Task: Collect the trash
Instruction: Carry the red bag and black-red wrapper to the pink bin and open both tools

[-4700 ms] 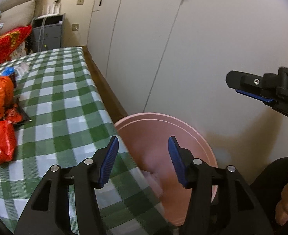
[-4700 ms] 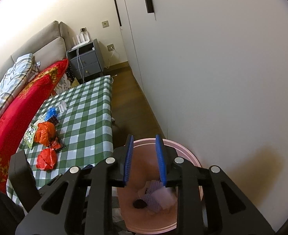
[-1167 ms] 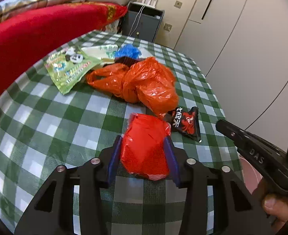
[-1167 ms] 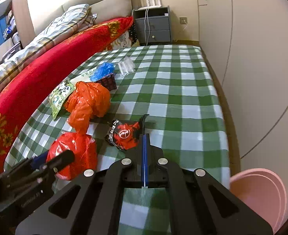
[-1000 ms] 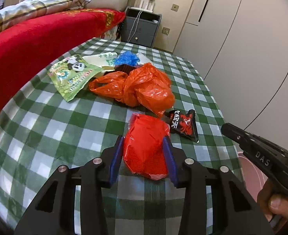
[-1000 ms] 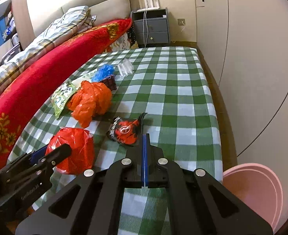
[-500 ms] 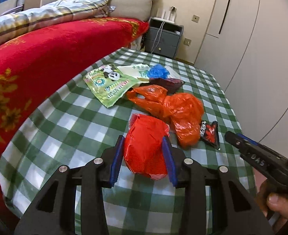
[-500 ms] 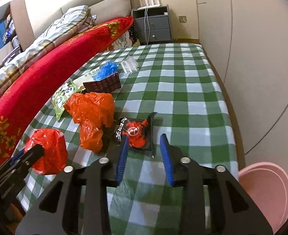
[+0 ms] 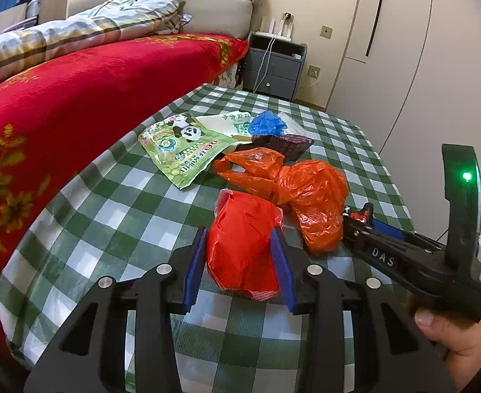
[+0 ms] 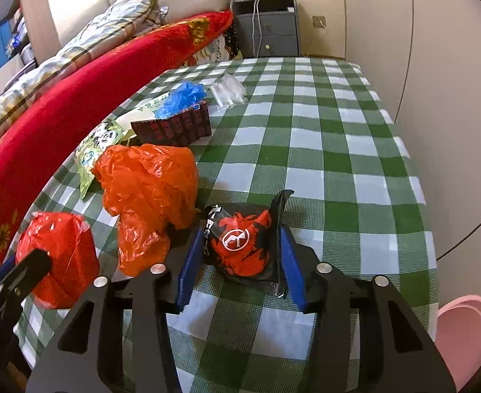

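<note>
Two pieces of trash sit between jaws. The red bag, soft and light, looks crushable, best taken across its bulge; the left gripper is clamped on it. The black snack packet, thin and probably slippery, lies between the right gripper fingers, which have just been opening and stand apart, not pressing. The pink bin lies to its right.
</note>
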The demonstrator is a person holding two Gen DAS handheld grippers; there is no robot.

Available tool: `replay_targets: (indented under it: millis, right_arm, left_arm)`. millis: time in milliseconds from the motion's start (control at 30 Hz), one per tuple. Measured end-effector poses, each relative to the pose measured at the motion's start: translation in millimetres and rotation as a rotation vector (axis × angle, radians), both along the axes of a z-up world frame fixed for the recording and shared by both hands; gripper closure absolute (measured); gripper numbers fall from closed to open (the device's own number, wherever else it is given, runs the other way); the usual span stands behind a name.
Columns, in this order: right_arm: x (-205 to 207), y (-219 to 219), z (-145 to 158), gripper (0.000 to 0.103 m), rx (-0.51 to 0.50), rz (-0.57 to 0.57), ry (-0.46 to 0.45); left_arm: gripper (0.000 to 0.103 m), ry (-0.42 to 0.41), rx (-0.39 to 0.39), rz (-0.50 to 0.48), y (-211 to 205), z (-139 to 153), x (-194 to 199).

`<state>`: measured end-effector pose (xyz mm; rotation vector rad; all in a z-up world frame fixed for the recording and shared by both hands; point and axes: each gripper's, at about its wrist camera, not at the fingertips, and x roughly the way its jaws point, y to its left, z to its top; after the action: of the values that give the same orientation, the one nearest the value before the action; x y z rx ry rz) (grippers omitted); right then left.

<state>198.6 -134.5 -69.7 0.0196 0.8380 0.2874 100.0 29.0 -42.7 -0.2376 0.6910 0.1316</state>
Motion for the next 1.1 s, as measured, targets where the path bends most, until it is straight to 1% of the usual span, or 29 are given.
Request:
replay_targets:
  millis: [67, 233, 867, 1100]
  right_arm:
    - [-4.5, -4.5, 4.9, 0.06, 0.007, -0.007, -0.012]
    - [-22.3, -16.6, 27.3, 0.061, 0.015, -0.018, -0.06]
    - [-123.4, -57.0, 107.1, 0.061, 0.017, -0.059, -0.192]
    - [-154.2, -63.2, 124.6, 0.061, -0.001, -0.05, -0.228]
  left_arm:
    - [0.064, -0.005, 0.004, -0.003, -1.6, 1.0, -0.3]
    - [0.064, -0.019, 0.013, -0.008, -4.3, 6.3, -3.9]
    - [0.064, -0.118, 0.069, -0.104, -32.0, 42.9, -48.9]
    - [0.064, -0.146, 0.083, -0.142, -45.4, 53.4, -63.4]
